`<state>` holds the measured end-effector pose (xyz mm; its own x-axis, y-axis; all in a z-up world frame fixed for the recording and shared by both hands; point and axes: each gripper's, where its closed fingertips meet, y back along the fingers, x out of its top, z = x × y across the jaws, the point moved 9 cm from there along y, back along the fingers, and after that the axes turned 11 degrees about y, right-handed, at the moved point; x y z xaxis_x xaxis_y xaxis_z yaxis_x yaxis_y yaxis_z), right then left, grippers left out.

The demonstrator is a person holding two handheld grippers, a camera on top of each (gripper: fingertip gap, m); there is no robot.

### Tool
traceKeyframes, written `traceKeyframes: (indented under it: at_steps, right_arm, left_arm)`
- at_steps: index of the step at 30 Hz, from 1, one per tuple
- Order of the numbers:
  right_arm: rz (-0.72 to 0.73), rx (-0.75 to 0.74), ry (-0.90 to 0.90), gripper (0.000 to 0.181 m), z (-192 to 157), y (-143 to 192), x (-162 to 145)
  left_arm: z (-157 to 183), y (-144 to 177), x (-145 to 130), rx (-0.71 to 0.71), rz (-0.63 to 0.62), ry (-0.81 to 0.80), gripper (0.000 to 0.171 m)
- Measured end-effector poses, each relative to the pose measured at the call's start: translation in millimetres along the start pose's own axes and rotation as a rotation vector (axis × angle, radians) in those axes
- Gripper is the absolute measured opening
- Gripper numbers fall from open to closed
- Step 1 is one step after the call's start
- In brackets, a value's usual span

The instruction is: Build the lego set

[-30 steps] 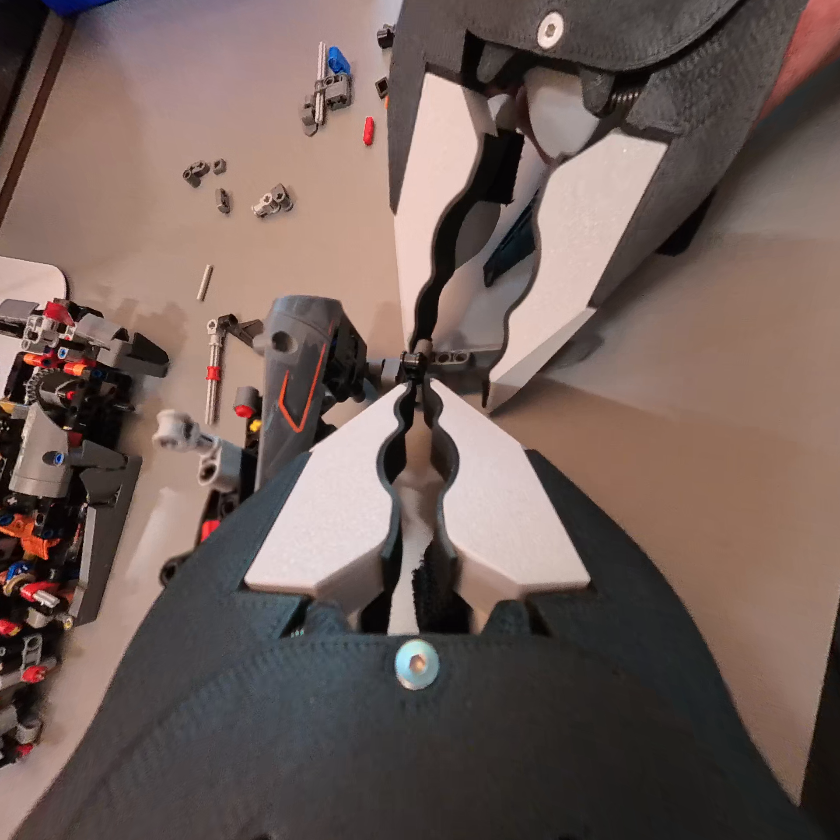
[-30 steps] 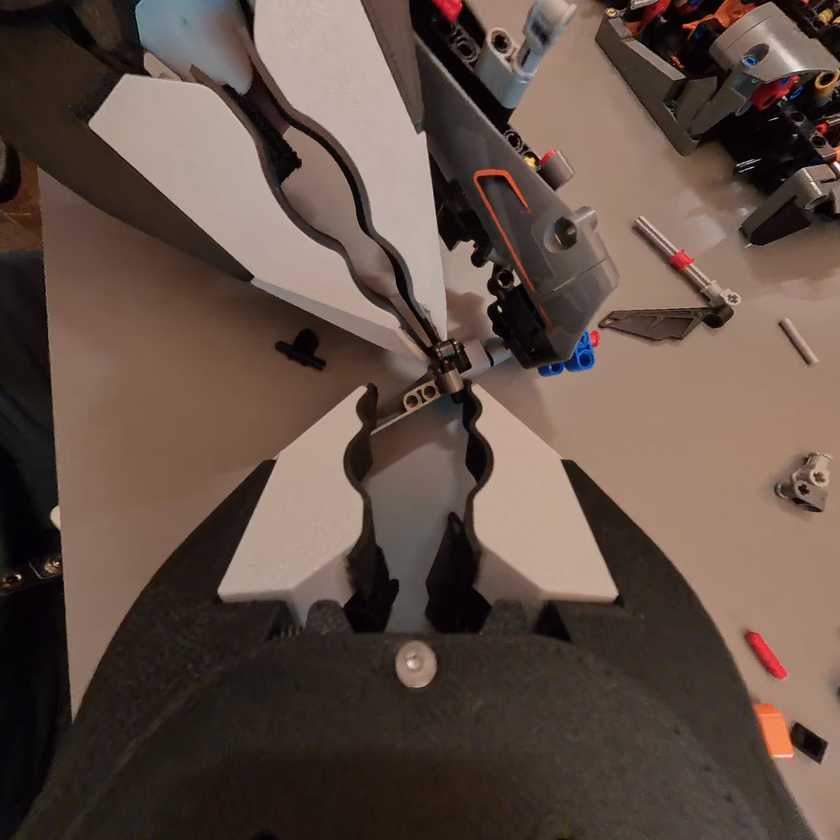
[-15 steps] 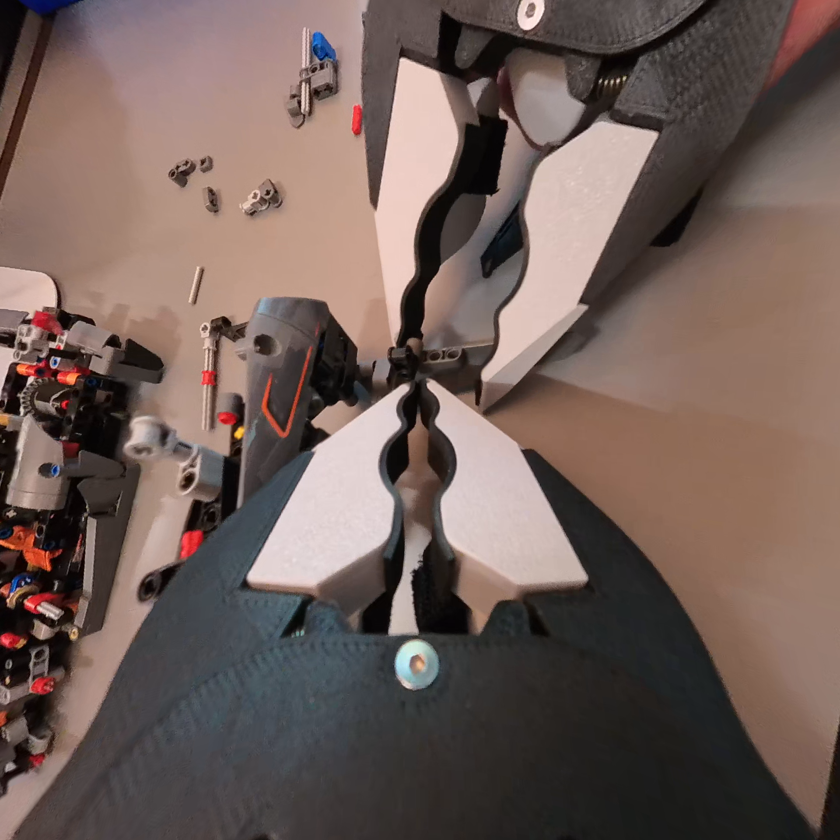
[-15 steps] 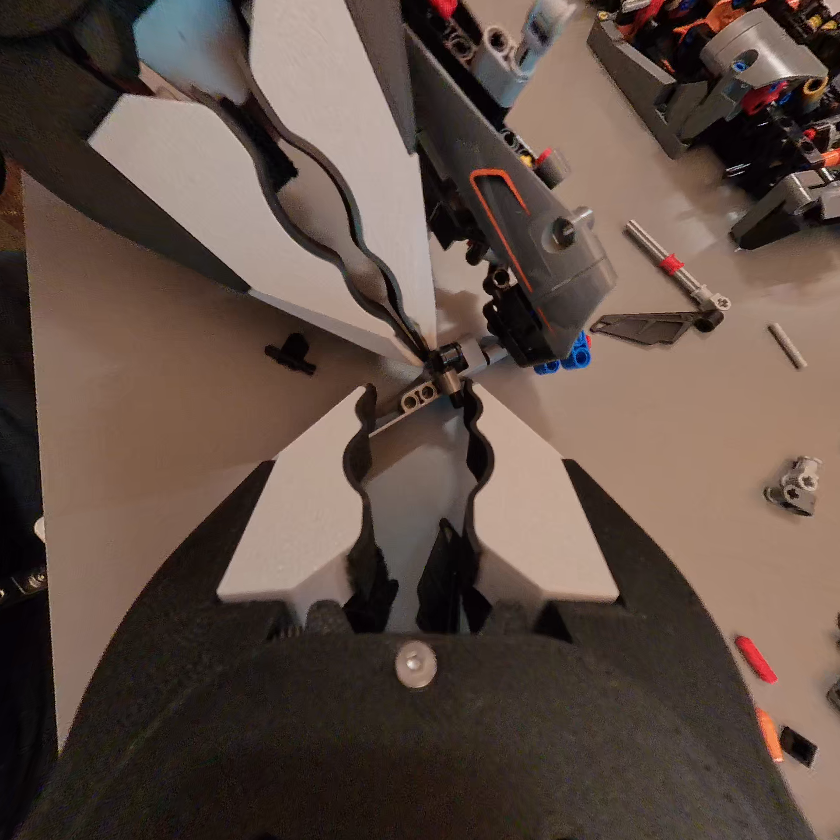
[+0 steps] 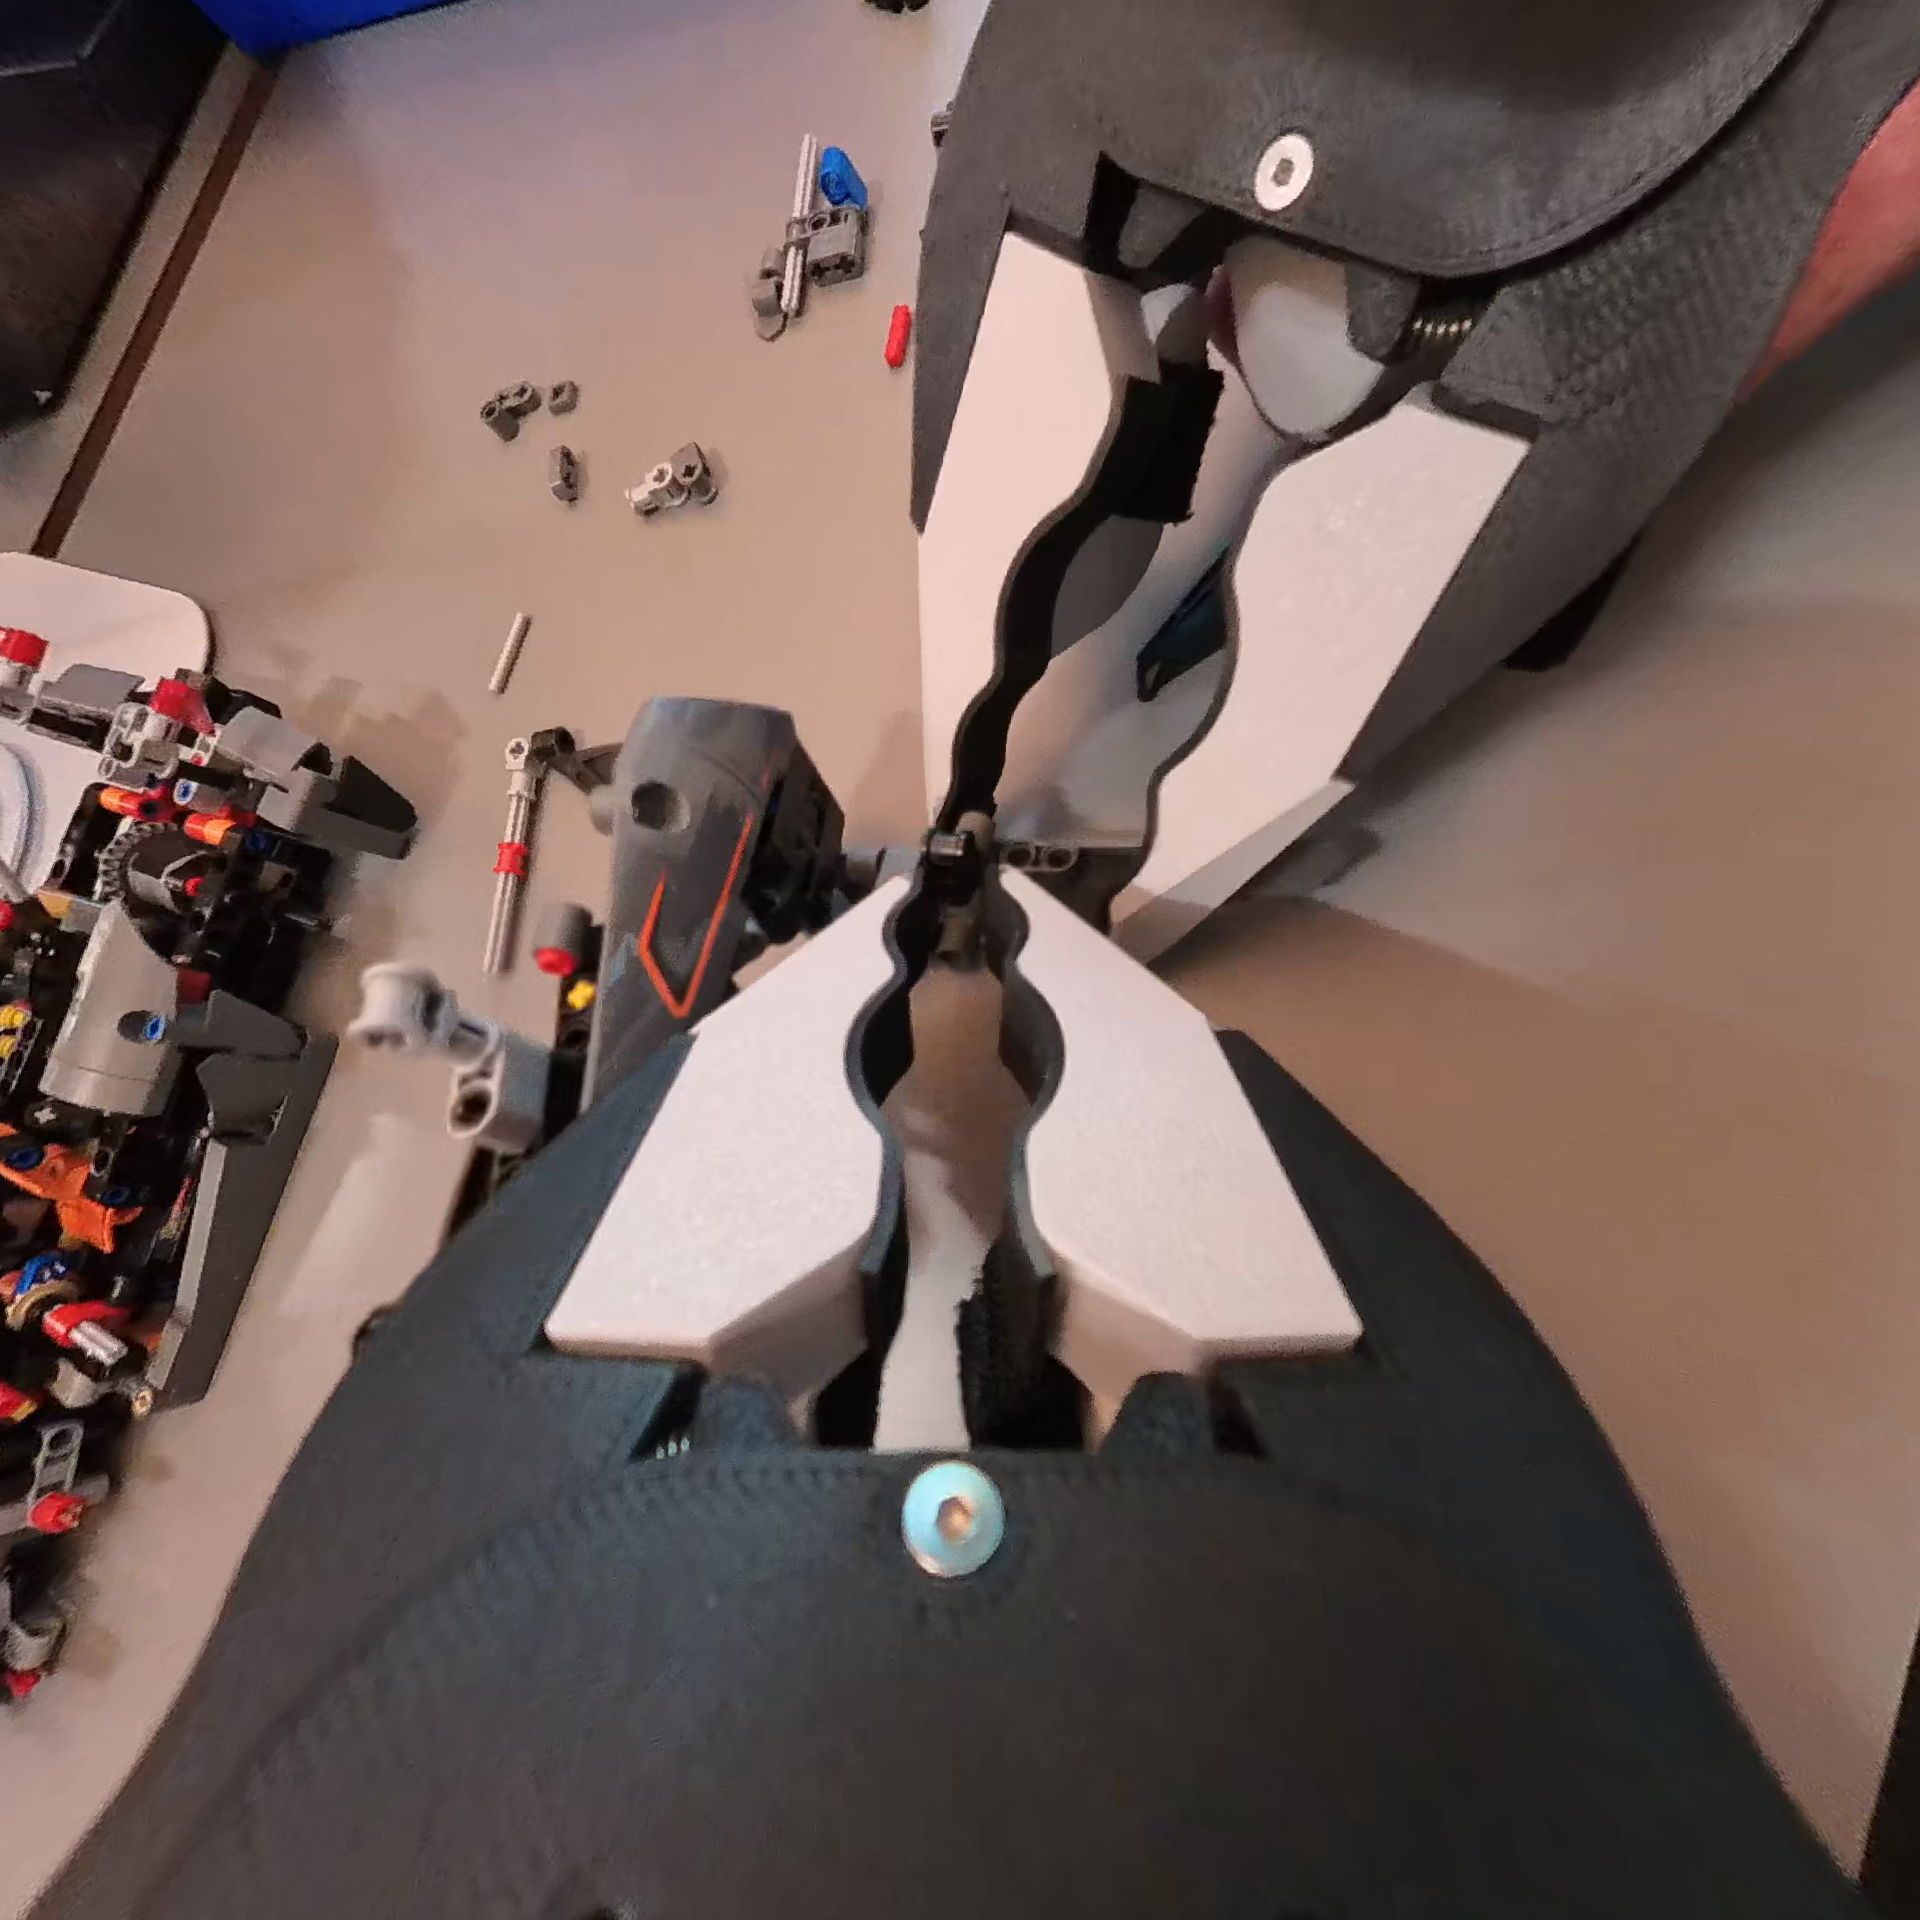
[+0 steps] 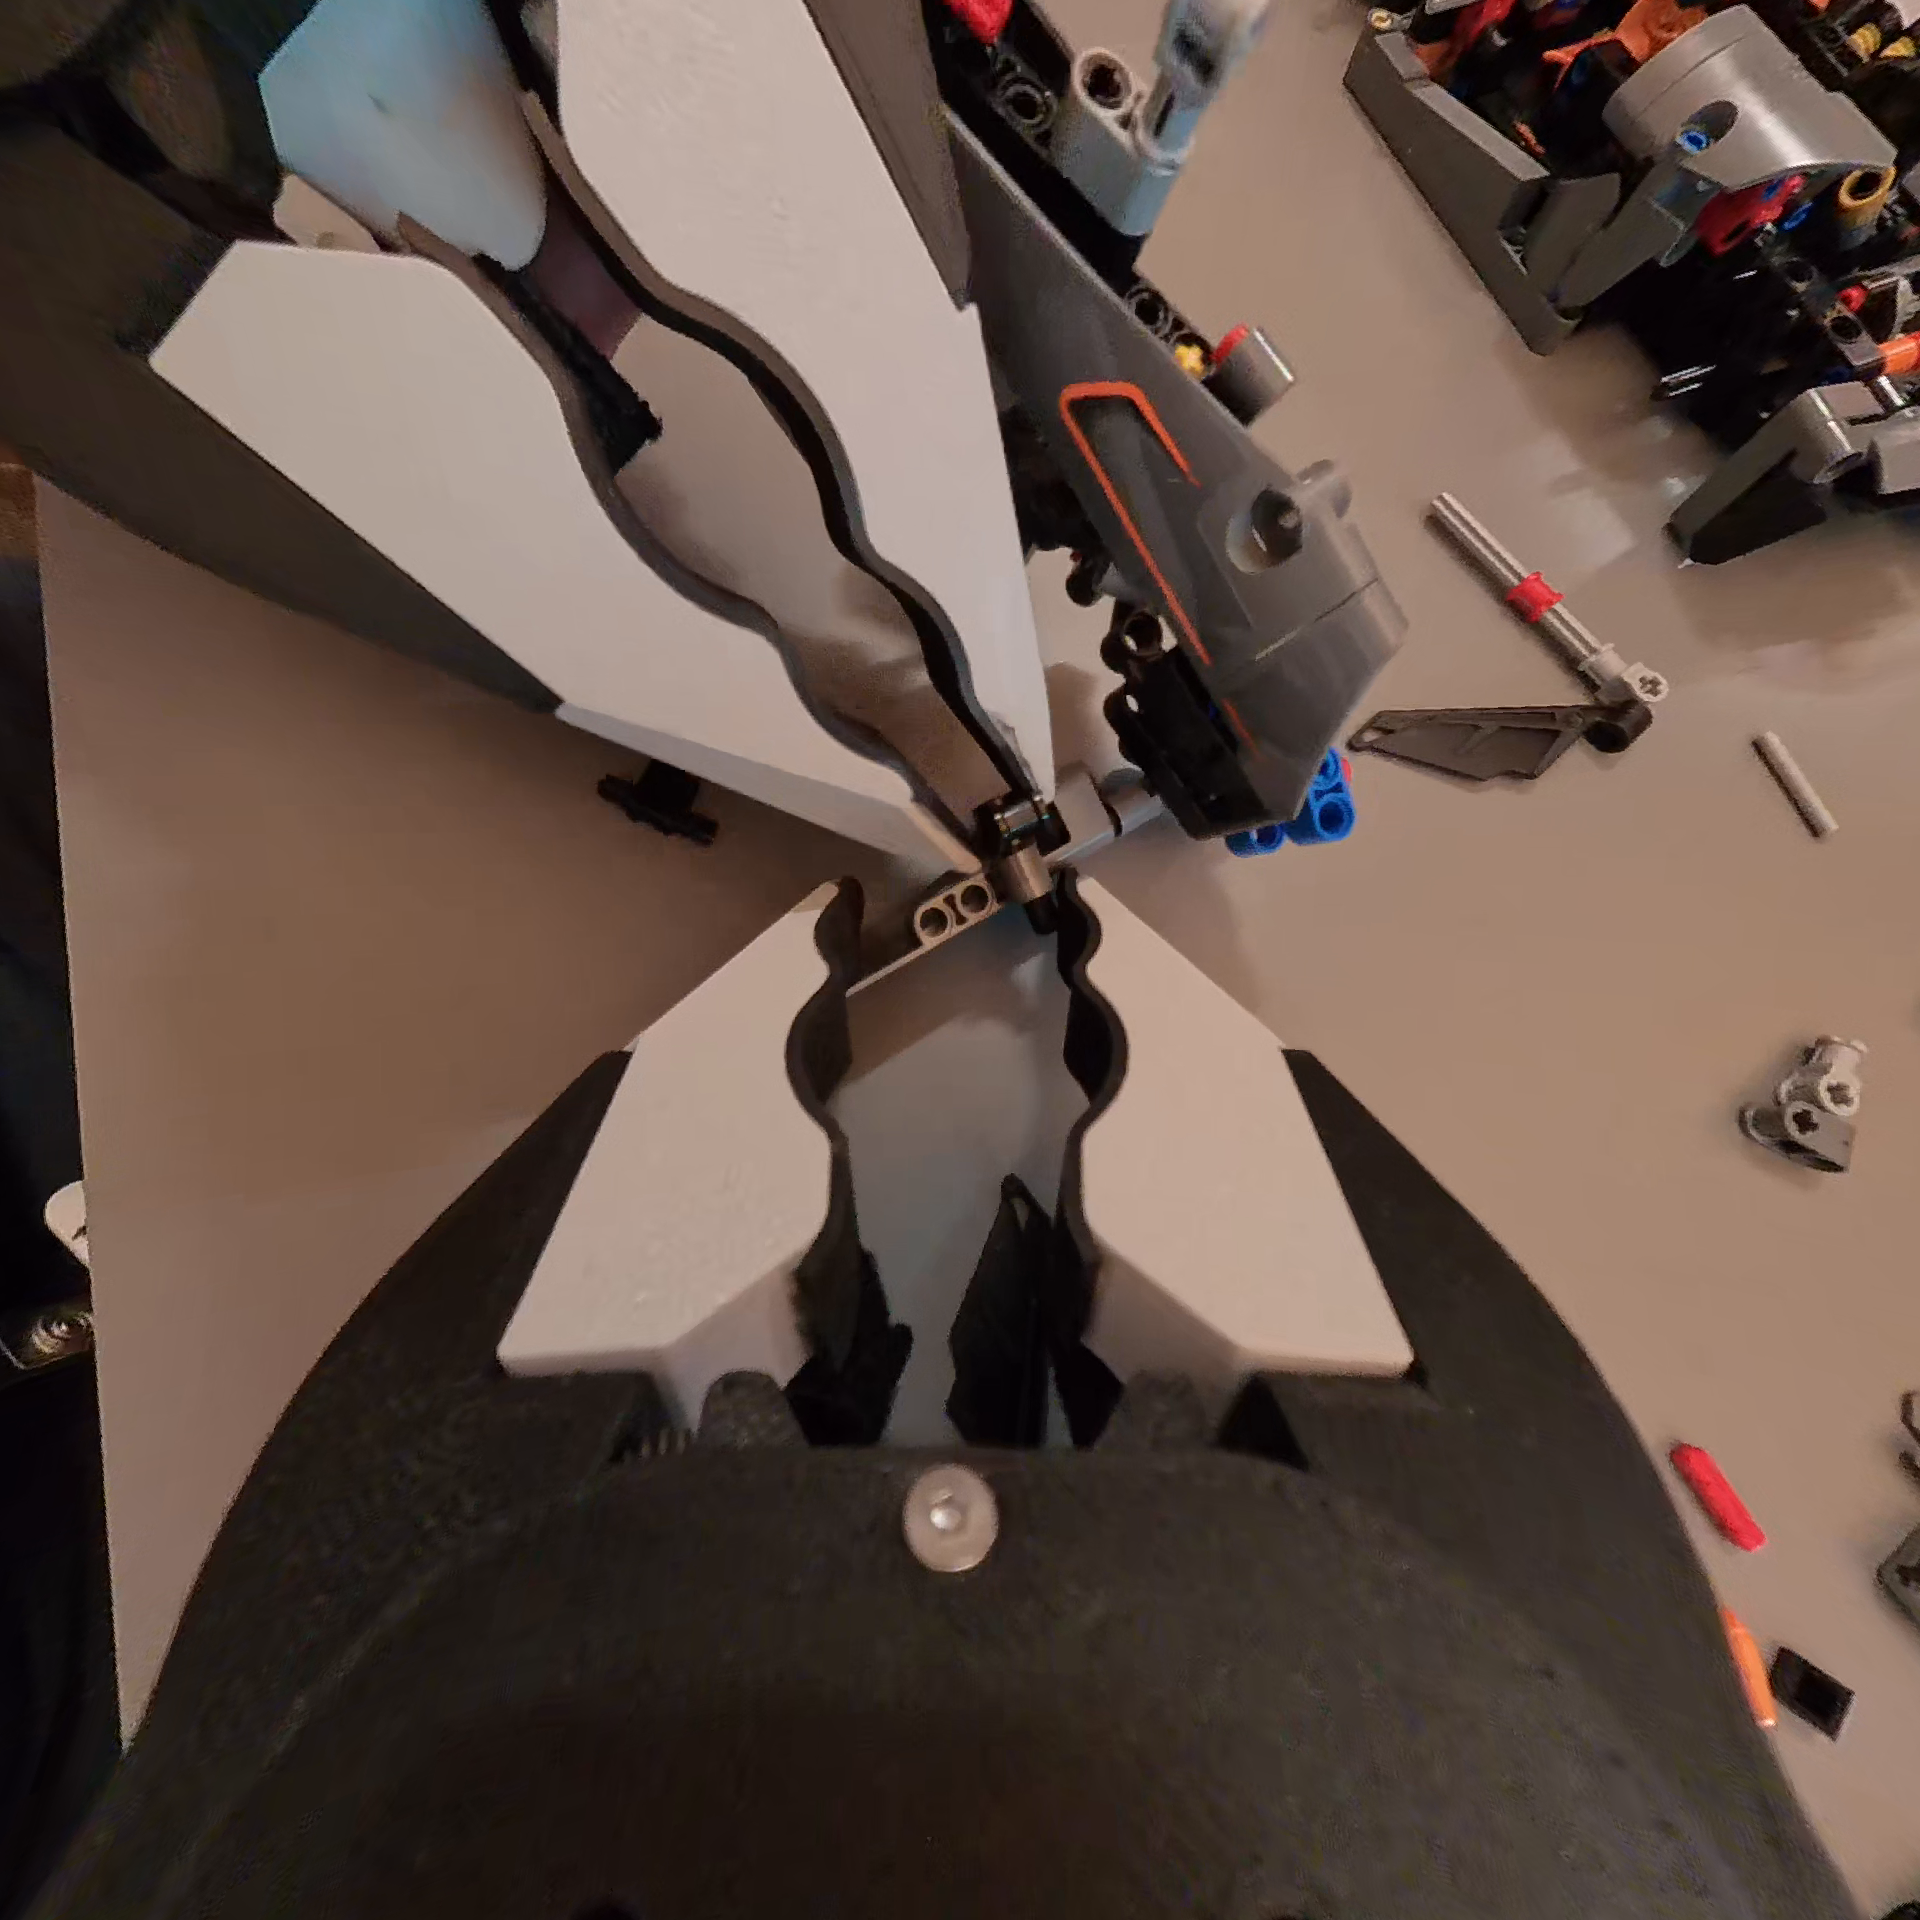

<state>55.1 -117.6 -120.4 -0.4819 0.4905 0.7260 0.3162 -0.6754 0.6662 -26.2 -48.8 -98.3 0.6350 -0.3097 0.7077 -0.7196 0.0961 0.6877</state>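
Observation:
A dark grey panel sub-build with an orange stripe [image 5: 686, 852] [image 6: 1226, 582] lies on the tan table. A light grey beam [image 6: 951, 902] sticks out from it. My right gripper [image 6: 951, 899] is shut on that beam, one fingertip at each end; it enters the left wrist view [image 5: 1039, 862] from the top. My left gripper [image 5: 951, 883] is shut on a small black connector [image 5: 951, 847] [image 6: 1023, 826] right at the beam. It enters the right wrist view [image 6: 1013, 821] from the upper left. The two grippers meet tip to tip.
A large black, grey and orange build [image 5: 156, 935] [image 6: 1714, 177] sits beside the sub-build. Loose parts lie around: an axle with a red bush [image 5: 509, 862] [image 6: 1538, 603], grey connectors [image 5: 675, 483] [image 6: 1803, 1117], a red pin [image 6: 1714, 1496], a black pin [image 6: 655, 800]. The table edge [image 6: 62, 935] runs down the left. Only a small space, under 4 cm, lies between the two pairs of fingers.
Both grippers have kept their hold and stayed tip to tip. The pair and the sub-build have shifted slightly, and the left wrist view is blurred by motion.

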Motion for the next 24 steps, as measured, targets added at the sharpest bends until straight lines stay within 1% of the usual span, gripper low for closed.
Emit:
traceKeyframes:
  at_steps: [7, 11, 15, 17, 19, 21, 22, 24]
  right_arm:
    - [0.014, 0.0, -0.011, 0.037, 1, 2, 0]
    - [0.022, -0.012, -0.039, 0.038, 2, 11, -2]
    - [-0.009, -0.009, -0.045, 0.031, 0, 22, -6]
    - [-0.027, -0.008, -0.041, 0.031, -1, 24, -7]
    - [-0.011, -0.01, -0.072, 0.032, -1, 28, -7]
    - [0.001, -0.043, -0.099, 0.038, 1, 34, -8]
    - [0.0, -0.044, -0.106, 0.038, 1, 37, -10]
    - [0.029, -0.012, -0.106, 0.029, -2, 41, -10]
  left_arm:
    - [-1, -1, -1, -0.024, 0.013, 0.03, 0.007]
    - [0, -2, 1, -0.025, 0.007, 0.032, 0.007]
    - [2, -3, 5, -0.041, 0.015, 0.039, 0.006]
    - [5, -4, 7, -0.046, 0.009, 0.037, 0.006]
    - [5, -5, 8, -0.034, 0.006, 0.022, 0.006]
    - [3, -5, 7, -0.01, -0.01, 0.006, 0.006]
    - [3, -4, 7, -0.015, -0.008, 0.012, 0.006]
    - [2, -4, 7, -0.027, -0.003, 0.028, 0.006]
